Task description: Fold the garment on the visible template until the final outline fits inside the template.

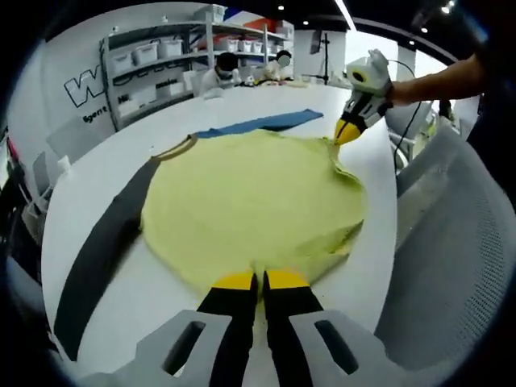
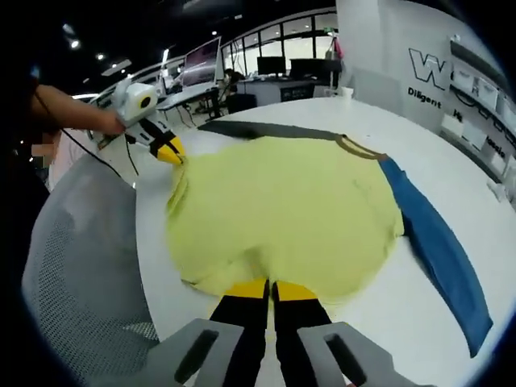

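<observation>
Both claws (image 1: 259,280) (image 2: 272,289) pinch the yellow garment's (image 1: 250,201) hem, collar (image 1: 174,147) pointing away.

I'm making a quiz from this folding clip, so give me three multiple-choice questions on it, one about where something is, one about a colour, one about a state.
1. Where does the blue strip lie?
A. on the white table along the shirt's edge
B. on the mesh chair
C. across the shirt's middle

2. What colour is the shirt?
A. red
B. pale yellow
C. black

3. How do the two grippers stand?
A. both wide open above the shirt
B. one lying on the table
C. both shut on the shirt's edge

Answers:
1 A: in the right gripper view the strip runs along the shirt's side on the tabletop.
2 B: the cloth is pale yellow in both views.
3 C: the left gripper and right gripper each have their jaws together at the hem.
</observation>
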`<state>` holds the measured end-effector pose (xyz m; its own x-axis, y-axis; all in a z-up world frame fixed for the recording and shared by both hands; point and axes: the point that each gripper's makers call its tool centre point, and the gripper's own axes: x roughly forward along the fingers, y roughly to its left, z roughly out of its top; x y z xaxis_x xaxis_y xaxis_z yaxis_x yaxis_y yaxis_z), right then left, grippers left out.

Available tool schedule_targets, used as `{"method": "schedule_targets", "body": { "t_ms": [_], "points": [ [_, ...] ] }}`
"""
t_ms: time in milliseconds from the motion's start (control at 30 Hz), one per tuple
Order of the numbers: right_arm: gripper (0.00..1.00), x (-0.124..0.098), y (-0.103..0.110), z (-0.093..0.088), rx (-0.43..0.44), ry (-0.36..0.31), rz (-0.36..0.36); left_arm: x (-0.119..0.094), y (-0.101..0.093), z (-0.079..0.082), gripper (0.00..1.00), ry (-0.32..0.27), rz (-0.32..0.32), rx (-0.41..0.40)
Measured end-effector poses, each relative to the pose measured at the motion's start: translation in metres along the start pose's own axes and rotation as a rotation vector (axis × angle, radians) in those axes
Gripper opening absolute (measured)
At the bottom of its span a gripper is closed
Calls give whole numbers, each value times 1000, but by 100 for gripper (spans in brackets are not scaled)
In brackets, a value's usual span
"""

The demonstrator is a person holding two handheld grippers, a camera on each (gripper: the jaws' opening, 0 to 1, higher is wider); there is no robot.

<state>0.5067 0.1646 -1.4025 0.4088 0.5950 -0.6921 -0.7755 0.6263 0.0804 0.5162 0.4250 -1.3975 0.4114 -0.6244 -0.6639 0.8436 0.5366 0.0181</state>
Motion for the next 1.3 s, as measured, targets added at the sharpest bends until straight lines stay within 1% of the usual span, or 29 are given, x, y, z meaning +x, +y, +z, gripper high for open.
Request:
{"method": "schedule_targets", "body": {
  "t_ms": [133, 200, 267, 367, 433, 500, 533, 567, 600, 667, 700, 800, 900, 933, 1000, 1100, 1167, 1300],
  "points": [
    [0, -10, 5, -5, 4, -13, 3, -10, -9, 1, 4, -17, -23, 21],
    [0, -15, 7, -10, -3, -9, 0, -15, -15, 1, 4, -25, -42, 43],
    [0, -20, 7, -16, -10, -6, -5, -17, -16, -2, 4, -18, -42, 56],
    [0, -23, 8, -26, -8, 7, -6, -19, -13, -9, 4, -5, -40, 48],
    [0, -25, 8, -34, -26, 24, -11, -21, -14, -13, 4, -1, -40, 47],
    [0, -27, 10, -43, -90, 44, -12, -22, -17, -15, 4, -6, -50, 74],
    [0, -27, 10, -48, -139, 54, -20, -23, -18, -16, 4, -16, -58, 138],
    [0, -28, 10, -50, -158, 56, -22, -23, -19, -16, 4, -26, -63, 172],
    [0, -28, 12, -53, -190, 51, -18, -25, -21, -19, 4, -32, -70, 181],
    [0, -30, 16, -57, -196, 45, -15, -26, -23, -23, 4, -28, -81, 143],
    [0, -30, 17, -60, -192, 42, -16, -26, -24, -24, 4, -25, -82, 137],
    [0, -28, 18, -67, -194, 45, -16, -26, -28, -32, 4, -11, -98, 132],
    [0, -28, 21, -78, -224, 76, -15, -26, -33, -39, 4, 0, -115, 138],
    [0, -28, 22, -79, -242, 78, -4, -27, -35, -39, 4, -1, -120, 147],
    [0, -30, 24, -82, -253, 70, -8, -29, -38, -41, 5, -7, -137, 158],
    [0, -32, 26, -83, -235, 54, 0, -32, -42, -45, 4, 2, -154, 171],
    [0, -32, 26, -82, -235, 50, -6, -33, -43, -50, 5, 22, -160, 170],
    [0, -33, 28, -71, -223, 10, -15, -34, -41, -67, 8, 92, -157, 159]
  ]
}}
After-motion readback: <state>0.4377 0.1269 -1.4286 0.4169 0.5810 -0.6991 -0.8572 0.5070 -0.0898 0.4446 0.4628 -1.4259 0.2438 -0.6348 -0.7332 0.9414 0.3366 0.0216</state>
